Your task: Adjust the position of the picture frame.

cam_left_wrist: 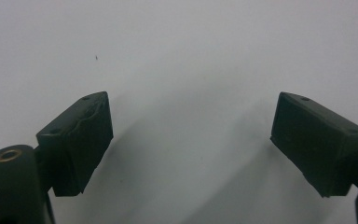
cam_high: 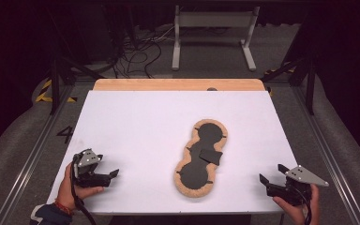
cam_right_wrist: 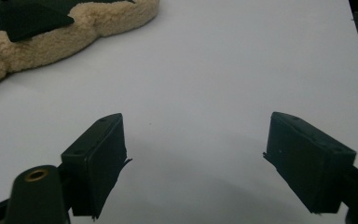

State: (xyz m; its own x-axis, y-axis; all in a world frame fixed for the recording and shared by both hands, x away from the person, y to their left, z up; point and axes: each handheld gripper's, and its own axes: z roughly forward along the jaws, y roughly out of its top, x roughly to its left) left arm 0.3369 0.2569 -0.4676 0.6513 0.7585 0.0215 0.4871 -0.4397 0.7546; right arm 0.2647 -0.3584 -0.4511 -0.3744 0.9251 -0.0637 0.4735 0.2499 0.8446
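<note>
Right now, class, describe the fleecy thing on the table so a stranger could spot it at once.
Start at the white table. Right of its middle lies a long pad shaped like a figure eight, between the left gripper and the right gripper. Its tan fleecy edge around black inner panels sets it apart.

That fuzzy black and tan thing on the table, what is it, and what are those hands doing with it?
A person holds a gripper in each hand at the near corners of a white table. The left gripper and the right gripper both have their jaws open and hold nothing. The fuzzy thing lies flat between them, closer to the right gripper: a peanut-shaped pad with a tan fleecy edge and a black middle. Nobody is touching it. I cannot tell what it is for.
</note>
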